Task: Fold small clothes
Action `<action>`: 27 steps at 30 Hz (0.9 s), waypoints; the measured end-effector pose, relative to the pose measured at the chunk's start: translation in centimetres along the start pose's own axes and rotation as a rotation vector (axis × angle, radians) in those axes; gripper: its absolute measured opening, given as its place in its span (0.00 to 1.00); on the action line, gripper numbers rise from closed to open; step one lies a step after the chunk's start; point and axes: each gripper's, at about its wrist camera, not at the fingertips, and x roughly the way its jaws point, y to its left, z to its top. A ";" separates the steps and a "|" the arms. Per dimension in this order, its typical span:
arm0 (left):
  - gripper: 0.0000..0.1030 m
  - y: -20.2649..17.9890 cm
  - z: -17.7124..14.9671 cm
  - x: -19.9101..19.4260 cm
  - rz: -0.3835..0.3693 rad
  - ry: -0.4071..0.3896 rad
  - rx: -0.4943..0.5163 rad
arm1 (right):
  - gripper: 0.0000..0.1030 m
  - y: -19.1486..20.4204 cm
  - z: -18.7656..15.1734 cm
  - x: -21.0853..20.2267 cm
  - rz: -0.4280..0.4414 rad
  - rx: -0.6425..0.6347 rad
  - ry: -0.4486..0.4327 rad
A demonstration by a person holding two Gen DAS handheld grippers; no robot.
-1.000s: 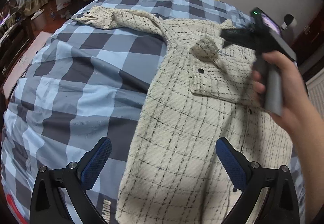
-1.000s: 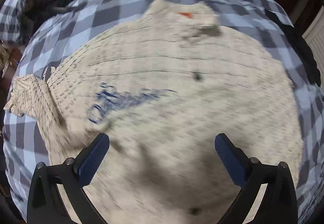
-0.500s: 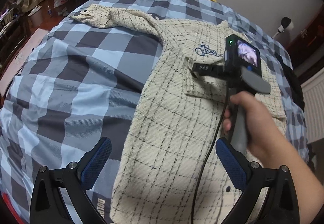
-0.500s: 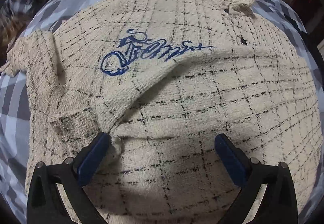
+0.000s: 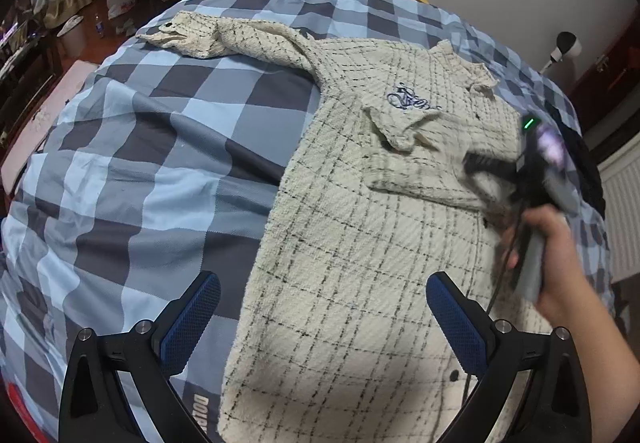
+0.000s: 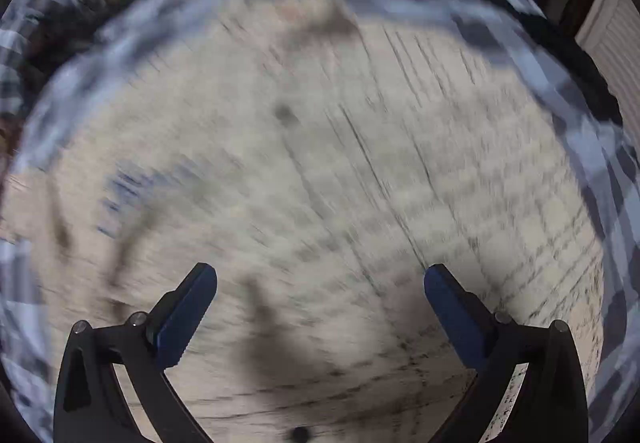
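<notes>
Left wrist view has the cream checked jacket (image 5: pixel 360 243) lying flat on the blue checked bed (image 5: pixel 160 163), one sleeve (image 5: pixel 240 39) stretched out to the far left. The right sleeve now lies folded in across the chest, its cuff (image 5: pixel 404 131) sitting just under the blue embroidered logo (image 5: pixel 408 101). Half a second ago the right gripper (image 5: pixel 488 167) was parked right over that spot; now it's off toward the right edge of the jacket, blurry with motion, held by the person's hand (image 5: pixel 560 263). So the sleeve has been dropped and the gripper is pulling away.

Right wrist view is badly smeared, so take this with some salt, but the right gripper's fingers (image 6: pixel 188 311) are spread wide with nothing between them, and only jacket fabric (image 6: pixel 320 183) shows below. A moment back a ridge of cloth sat against its left finger; that's gone now.

The left gripper (image 5: pixel 324 323) hasn't done much: fingers (image 5: pixel 192 315) wide apart and empty, hovering over the jacket's near left edge, same as a second ago.

For the task, that reads as the first sleeve fold done. The far-left sleeve is the obvious next bit and the left gripper looks best placed for it. The folded cuff sits a bit bunched, so it could slide when the body gets folded over.
</notes>
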 end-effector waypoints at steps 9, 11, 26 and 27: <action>1.00 0.6 0.0 0.1 0.049 -0.011 0.004 | 0.98 -0.1 -3.8 -7.1 0.053 -0.112 -0.174; 1.00 0.6 0.0 -0.2 0.054 -0.020 0.012 | 0.98 -0.5 -6.0 -10.0 0.092 -0.165 -0.148; 1.00 6.4 7.6 -0.1 0.167 -0.035 0.073 | 0.98 -3.0 -16.9 -12.4 0.259 -0.106 -0.033; 1.00 7.3 8.9 0.5 0.183 -0.037 0.087 | 0.98 -2.9 -16.9 -12.5 0.273 -0.098 -0.029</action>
